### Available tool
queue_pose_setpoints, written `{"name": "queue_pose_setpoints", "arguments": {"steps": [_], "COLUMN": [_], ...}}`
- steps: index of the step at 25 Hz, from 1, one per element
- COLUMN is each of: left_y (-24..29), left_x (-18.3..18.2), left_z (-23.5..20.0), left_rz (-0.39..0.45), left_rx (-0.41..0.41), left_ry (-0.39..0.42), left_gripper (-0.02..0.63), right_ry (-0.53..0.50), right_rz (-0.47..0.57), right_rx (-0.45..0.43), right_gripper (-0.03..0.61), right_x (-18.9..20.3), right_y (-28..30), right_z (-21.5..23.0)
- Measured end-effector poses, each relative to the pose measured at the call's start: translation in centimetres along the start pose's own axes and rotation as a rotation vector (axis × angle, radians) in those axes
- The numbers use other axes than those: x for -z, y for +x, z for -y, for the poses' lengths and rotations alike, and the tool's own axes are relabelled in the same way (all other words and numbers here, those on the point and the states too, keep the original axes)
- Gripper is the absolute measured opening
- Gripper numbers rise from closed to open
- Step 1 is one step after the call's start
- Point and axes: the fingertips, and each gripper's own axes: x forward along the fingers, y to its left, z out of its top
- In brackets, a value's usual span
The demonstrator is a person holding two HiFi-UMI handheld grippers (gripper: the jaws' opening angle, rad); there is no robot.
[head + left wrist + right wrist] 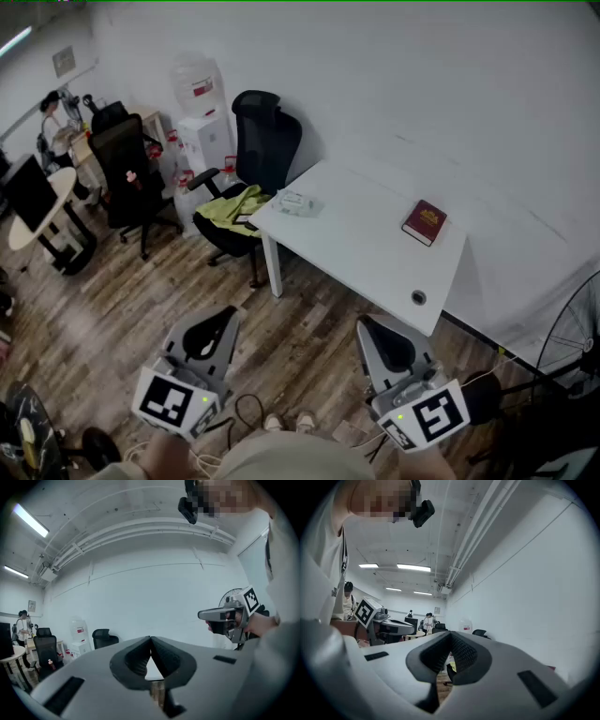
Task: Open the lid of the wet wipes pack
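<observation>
The wet wipes pack [296, 202], small and pale, lies near the far left corner of the white table [366, 253]. Both grippers hang over the wooden floor, well short of the table's near edge. My left gripper [230, 315] is at the lower left, its jaws shut with nothing between them; in the left gripper view the tips of the left gripper [150, 639] meet. My right gripper [365, 324] is at the lower right, also shut and empty, and the tips of the right gripper [451, 634] touch in its own view. The pack is too small to make out in either gripper view.
A dark red book [425, 222] lies on the table's right part, and a cable hole [418, 298] sits near its front edge. A black office chair [262, 145] with a yellow-green garment [234, 208] stands at the table's left end. A water dispenser [202, 112] stands behind, a fan [574, 337] at right.
</observation>
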Motion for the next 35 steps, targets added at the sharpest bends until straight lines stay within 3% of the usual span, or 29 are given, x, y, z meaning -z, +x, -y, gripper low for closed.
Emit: {"name": "queue_pose_setpoints", "arguments": {"steps": [12, 15, 18, 28, 35], "left_y": [1.0, 1.6, 1.7, 2.0, 4.6], "left_x": [0.5, 0.7, 0.8, 1.4, 3.6], "left_z": [0.4, 1.0, 1.3, 1.4, -1.0], "left_rz": [0.000, -0.014, -0.021, -0.049, -0.071], "left_rx": [0.013, 0.019, 0.007, -0.026, -0.031], "left_ry": [0.012, 0.003, 0.002, 0.014, 0.017], "left_gripper": [0.021, 0.021, 0.021, 0.021, 0.021], "right_ry": [0.014, 0.003, -0.005, -0.002, -0.007], "right_rz": [-0.018, 0.002, 0.032, -0.011, -0.058], "right_rx": [-0.017, 0.022, 0.059, 0.024, -0.004], "right_gripper": [0.023, 0.025, 0.169, 0.169, 0.170], "right_x": [1.1, 1.3, 1.3, 2.9, 5.3], "right_y": [0.1, -0.1, -0.7, -0.7, 3.2], "right_z": [0.6, 1.6, 2.9, 3.7, 4.9]}}
